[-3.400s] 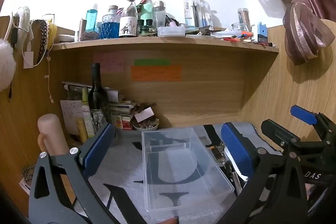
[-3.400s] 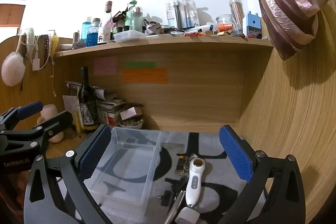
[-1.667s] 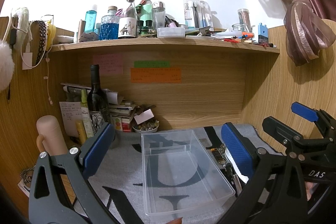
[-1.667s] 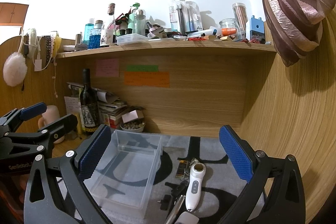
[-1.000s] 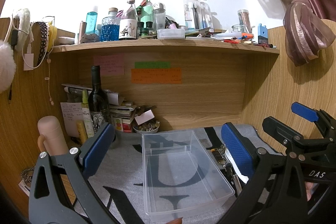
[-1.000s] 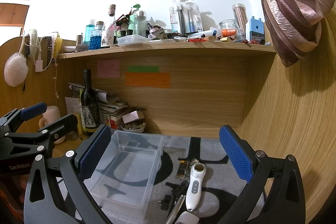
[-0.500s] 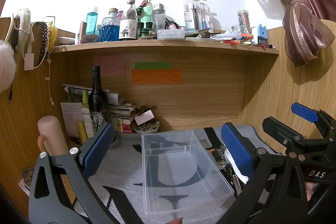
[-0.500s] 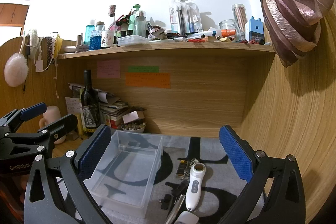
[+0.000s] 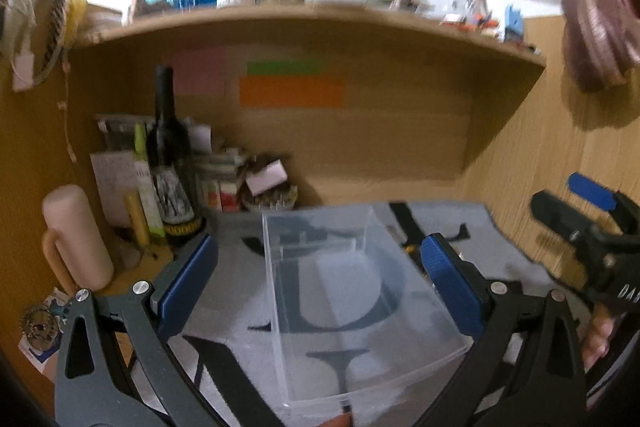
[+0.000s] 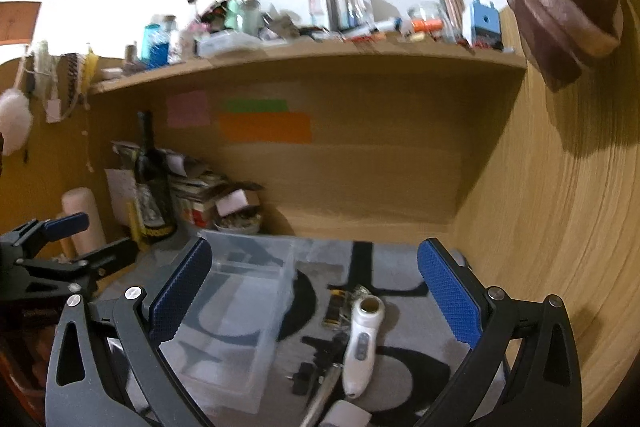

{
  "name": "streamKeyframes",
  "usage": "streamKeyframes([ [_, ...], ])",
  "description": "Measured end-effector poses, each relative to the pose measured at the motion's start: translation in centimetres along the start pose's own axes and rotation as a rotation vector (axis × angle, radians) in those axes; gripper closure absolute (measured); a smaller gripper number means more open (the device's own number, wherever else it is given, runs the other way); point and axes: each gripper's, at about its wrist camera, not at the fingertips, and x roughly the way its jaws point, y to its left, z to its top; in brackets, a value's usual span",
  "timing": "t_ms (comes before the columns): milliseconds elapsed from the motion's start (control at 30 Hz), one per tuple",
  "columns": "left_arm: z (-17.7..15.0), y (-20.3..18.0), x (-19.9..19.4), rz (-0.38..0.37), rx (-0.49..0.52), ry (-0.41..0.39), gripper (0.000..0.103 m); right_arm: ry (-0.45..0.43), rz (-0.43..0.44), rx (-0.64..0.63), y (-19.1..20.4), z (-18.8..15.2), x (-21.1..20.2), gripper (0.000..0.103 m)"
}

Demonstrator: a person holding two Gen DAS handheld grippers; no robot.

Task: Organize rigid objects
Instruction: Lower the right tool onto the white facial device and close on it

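— What fills the desk nook, and why is it laid out so?

— A grey mat [image 10: 400, 379] covers the desk; a clear, empty bin [image 9: 360, 291] sits on it, likely ready to receive things; just right of it lie a white handheld device [image 10: 362, 343] and small dark items [image 10: 316, 367].

— And the tools?

— The left gripper [image 9: 320, 279] hovers over the bin, jaws spread, holding nothing; the right gripper [image 10: 316, 291] hangs above the device, equally wide and empty.
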Motion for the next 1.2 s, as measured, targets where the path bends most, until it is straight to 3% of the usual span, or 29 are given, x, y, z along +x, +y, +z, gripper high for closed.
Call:
streamKeyframes([
  [167, -0.6, 3.1, 4.1, -0.027, -0.053, 0.152, 0.001, 0.087, -0.047, 0.014, -1.9, -1.2, 2.5, 0.000],
  [267, -1.1, 4.8, 6.2, 0.002, -0.078, 0.233, 0.019, 0.151, -0.063, 0.033, -3.3, -1.9, 4.0, 0.000],
  [333, -1.5, 5.6, 7.4, 0.003, -0.086, 0.278, 0.021, 0.188, -0.060, 0.053, -4.1, -2.3, 4.8, 0.001],
  [467, -2.5, 6.6, 9.7, -0.017, -0.081, 0.384, 0.033, 0.262, -0.064, 0.076, -5.4, -3.2, 6.4, 0.009],
  [600, -3.2, 7.2, 11.1, -0.048, -0.085, 0.466, 0.046, 0.365, -0.071, 0.097, -6.2, -4.2, 8.5, 0.026],
  [700, -3.5, 7.2, 11.8, -0.056, -0.072, 0.507, 0.054, 0.448, -0.055, 0.138, -6.9, -5.2, 10.2, 0.043],
  [867, -3.7, 6.6, 12.7, -0.108, -0.064, 0.555, 0.066, 0.590, -0.028, 0.169, -7.3, -7.1, 13.1, 0.058],
  [1200, -3.5, 6.1, 13.3, -0.152, -0.076, 0.566, 0.084, 0.702, -0.032, 0.121, -6.4, -8.4, 16.1, 0.064],
])
